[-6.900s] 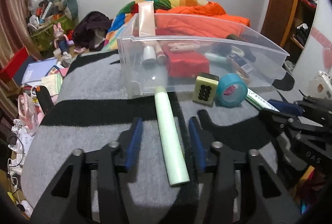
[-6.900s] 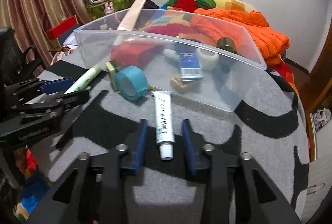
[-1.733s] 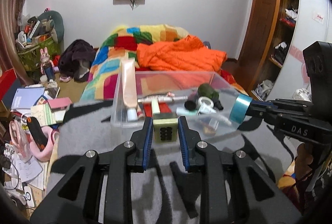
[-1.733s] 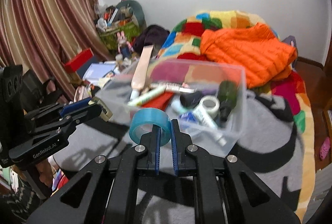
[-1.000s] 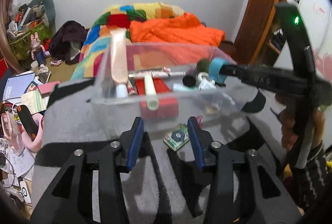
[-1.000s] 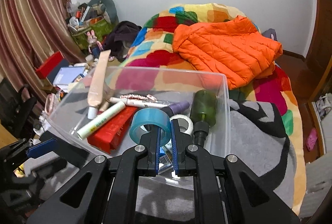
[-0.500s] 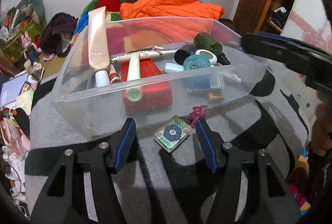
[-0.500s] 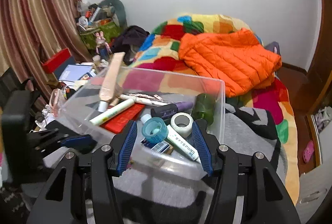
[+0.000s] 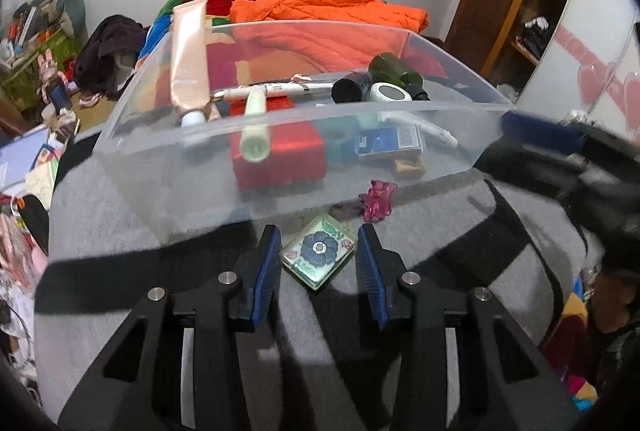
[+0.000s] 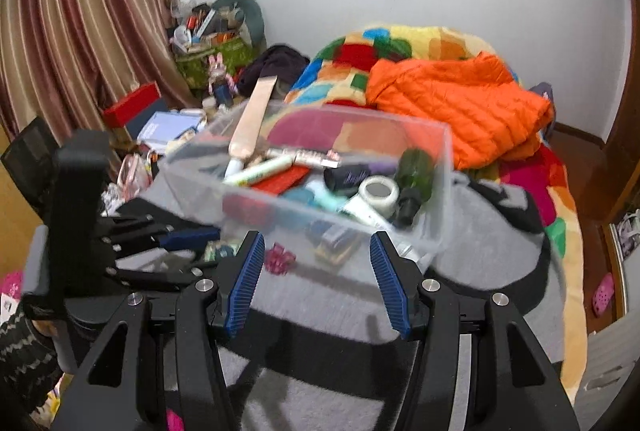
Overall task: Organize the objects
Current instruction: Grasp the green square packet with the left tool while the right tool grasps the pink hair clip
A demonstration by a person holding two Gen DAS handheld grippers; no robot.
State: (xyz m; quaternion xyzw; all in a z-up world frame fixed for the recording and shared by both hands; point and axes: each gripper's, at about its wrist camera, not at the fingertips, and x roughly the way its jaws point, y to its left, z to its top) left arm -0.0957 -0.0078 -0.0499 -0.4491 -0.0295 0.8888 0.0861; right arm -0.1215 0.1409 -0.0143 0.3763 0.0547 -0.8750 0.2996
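**Closing squarely on the flowered tile**

The left gripper (image 9: 318, 263) is lowered over the grey-and-black blanket (image 9: 120, 215), its jaws part open and just closed a little further, with the flowered tile (image 9: 319, 251) lying between them. The blue pads (image 9: 267, 267) are not yet pressed on it; a slim gap is seen on each side. The tile is turned cornerwise to the jaws, so a pinch on two corners is judged likely to let it twist or skid. A small turn of the wrist is called for first, so that flat edges are met, and the jaws should be brought low enough to catch the thin sides.

Just beyond the tile, on the far right, a pink hair clip (image 9: 378, 200) is left on the blanket, close against the near wall of the clear bin (image 9: 280, 199). That wall must be cleared when the tile is lifted.

The right gripper (image 10: 316, 279) is held part open and empty near the bin's near right corner, well out of the way. The teal tape roll (image 10: 299, 196) is seen among the tubes inside.
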